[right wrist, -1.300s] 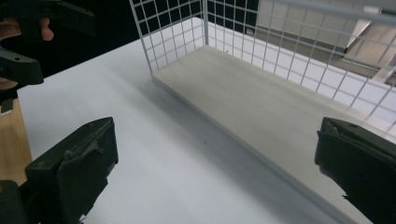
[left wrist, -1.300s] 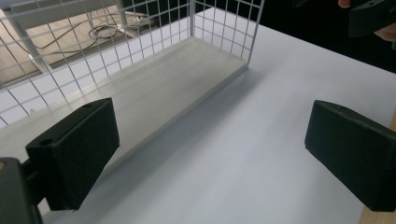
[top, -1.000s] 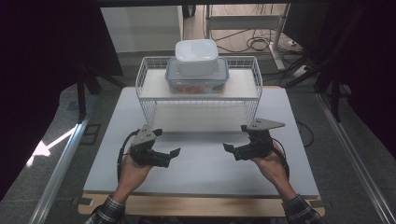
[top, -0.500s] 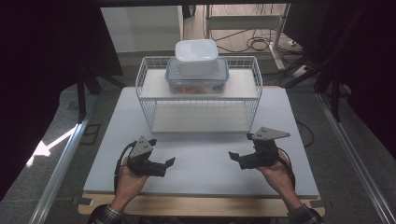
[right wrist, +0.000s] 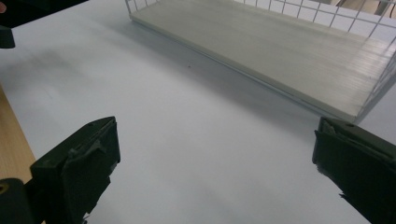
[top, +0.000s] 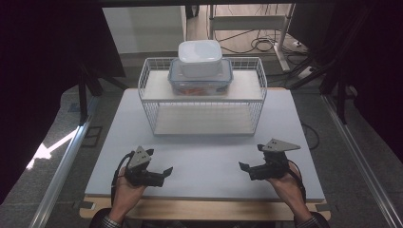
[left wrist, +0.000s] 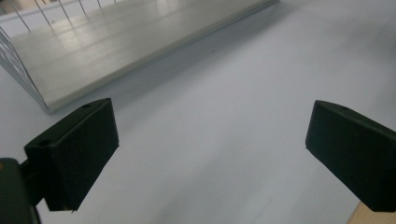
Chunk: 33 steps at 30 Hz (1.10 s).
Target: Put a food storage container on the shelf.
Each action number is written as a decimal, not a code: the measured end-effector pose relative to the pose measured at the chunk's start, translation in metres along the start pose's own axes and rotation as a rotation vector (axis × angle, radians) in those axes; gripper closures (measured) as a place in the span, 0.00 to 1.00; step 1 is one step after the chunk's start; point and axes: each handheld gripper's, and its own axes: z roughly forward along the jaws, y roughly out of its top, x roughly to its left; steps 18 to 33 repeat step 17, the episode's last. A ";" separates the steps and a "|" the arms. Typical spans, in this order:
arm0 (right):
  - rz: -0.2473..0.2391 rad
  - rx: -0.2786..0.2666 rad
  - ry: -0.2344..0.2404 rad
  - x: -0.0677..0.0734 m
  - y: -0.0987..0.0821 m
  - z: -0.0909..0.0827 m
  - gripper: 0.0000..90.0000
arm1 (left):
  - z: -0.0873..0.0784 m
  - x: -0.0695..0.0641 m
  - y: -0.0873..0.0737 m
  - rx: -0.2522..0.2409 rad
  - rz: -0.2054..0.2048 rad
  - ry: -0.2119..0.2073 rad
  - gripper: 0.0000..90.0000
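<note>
Left tool (top: 164, 172): low over the near counter (top: 209, 156), jaws spread wide, nothing between them; bare surface under them in the left gripper view.
Right tool (top: 245, 167): level with the left tool, well apart from it, jaws wide open and empty, pointing inward.
Wire rack (top: 202, 97): ahead of both tools, between their lines; its lower shelf board (right wrist: 261, 42) lies bare.
Clear container (top: 200, 80): on the rack's top shelf, beyond both tools, reddish contents inside.
White box (top: 200, 58): stacked on the clear container, farthest from the tools.
</note>
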 end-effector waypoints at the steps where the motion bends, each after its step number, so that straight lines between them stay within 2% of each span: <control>1: 0.003 0.000 -0.003 0.000 -0.002 0.000 0.01 | 0.001 0.000 -0.002 0.008 -0.001 0.000 0.02; 5: 0.011 0.006 -0.009 -0.001 -0.010 0.002 0.01 | 0.002 0.000 -0.009 0.036 0.005 0.010 0.02; 14: 0.026 0.070 -0.022 -0.008 -0.024 0.013 0.02 | 0.008 0.005 -0.016 0.073 -0.012 0.011 0.02; 33: 0.029 0.079 -0.026 -0.009 -0.025 0.014 0.02 | 0.008 0.005 -0.016 0.071 -0.010 0.010 0.02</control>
